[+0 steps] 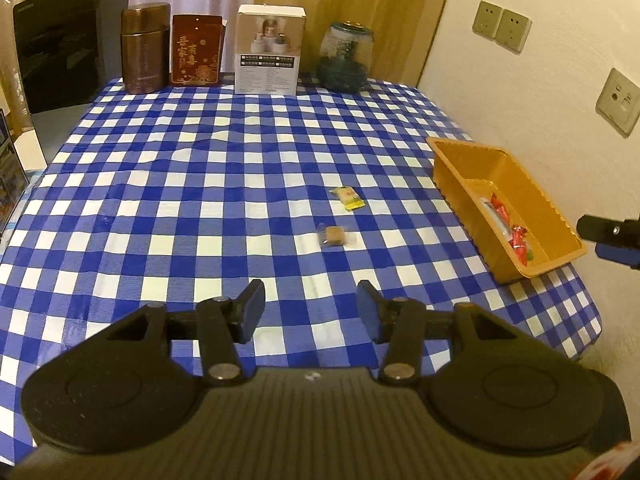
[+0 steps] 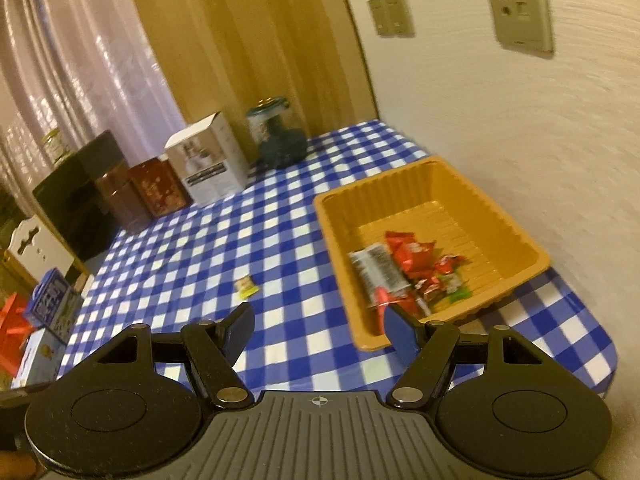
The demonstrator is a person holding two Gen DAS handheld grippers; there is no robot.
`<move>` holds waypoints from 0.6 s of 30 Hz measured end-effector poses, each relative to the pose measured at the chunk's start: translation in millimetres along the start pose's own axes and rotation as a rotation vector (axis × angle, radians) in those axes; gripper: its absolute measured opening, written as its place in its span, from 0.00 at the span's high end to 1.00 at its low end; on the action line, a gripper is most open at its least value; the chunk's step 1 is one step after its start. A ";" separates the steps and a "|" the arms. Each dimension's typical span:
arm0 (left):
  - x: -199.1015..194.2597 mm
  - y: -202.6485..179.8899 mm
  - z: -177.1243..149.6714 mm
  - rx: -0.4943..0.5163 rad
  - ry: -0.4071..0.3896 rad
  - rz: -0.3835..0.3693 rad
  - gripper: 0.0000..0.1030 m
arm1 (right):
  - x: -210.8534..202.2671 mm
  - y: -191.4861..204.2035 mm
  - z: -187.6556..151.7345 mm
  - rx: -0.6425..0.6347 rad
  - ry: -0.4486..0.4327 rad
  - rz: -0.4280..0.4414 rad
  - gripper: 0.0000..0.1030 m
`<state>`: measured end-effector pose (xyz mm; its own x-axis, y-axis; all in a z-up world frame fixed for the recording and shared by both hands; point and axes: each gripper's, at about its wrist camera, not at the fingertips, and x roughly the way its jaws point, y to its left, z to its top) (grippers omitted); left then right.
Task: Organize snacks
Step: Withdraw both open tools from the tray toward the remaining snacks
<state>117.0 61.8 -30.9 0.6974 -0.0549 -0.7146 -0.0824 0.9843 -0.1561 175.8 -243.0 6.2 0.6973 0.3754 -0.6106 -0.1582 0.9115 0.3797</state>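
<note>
Both grippers are hovering over the checked tablecloth (image 1: 200, 184) with nothing between their jaws: the left gripper (image 1: 310, 308) is holding its blue pads apart with a moderate gap, and the right gripper (image 2: 320, 330) is standing wider, equally empty. The orange tray (image 2: 424, 184) is sitting along the tabletop's right edge, against the wall, and is already collecting red wrappers (image 2: 412, 254) and a silver barcoded packet (image 2: 378, 270) toward its near end, so it appears to be serving as the gathering spot for the snacks. Two pieces are still lying loose on the cloth toward the middle of the tabletop, well apart from the tray: a yellow wrapped candy (image 1: 348, 197) and, just nearer the front edge, a brown cube in clear wrapping (image 1: 335, 236). The left gripper is facing straight at these two, its gap seeming suited to pinching a small wrapper, so the brown cube is probably the next pick. The right gripper is hanging by the tray's near corner, likely clear of the left one's path. Along the far edge a brown canister (image 1: 145, 48), a red tin (image 1: 196, 50), a white box (image 1: 267, 50) and a glass jar (image 1: 346, 58) are standing in a row, out of the working area.
</note>
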 end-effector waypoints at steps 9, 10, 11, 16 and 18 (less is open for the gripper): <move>20.6 -3.3 0.8 0.078 0.014 -0.050 0.55 | 20.5 21.1 -8.5 -0.051 0.035 0.022 0.31; 25.0 -5.3 1.1 0.106 0.019 -0.051 0.55 | 24.3 22.7 -9.2 -0.058 0.040 0.026 0.31; 29.7 -7.4 1.8 0.134 0.021 -0.055 0.55 | 28.2 23.7 -10.0 -0.065 0.045 0.028 0.31; 58.0 -10.8 9.8 0.269 0.029 -0.089 0.55 | 52.0 31.0 -14.7 -0.083 0.070 0.037 0.31; 69.5 -11.0 12.0 0.327 0.029 -0.112 0.55 | 62.1 33.7 -17.1 -0.082 0.073 0.036 0.31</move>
<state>175.0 49.1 -70.7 0.6683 -0.1656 -0.7253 0.2289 0.9734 -0.0114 201.8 -186.1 -30.8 0.6379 0.4170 -0.6474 -0.2414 0.9066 0.3461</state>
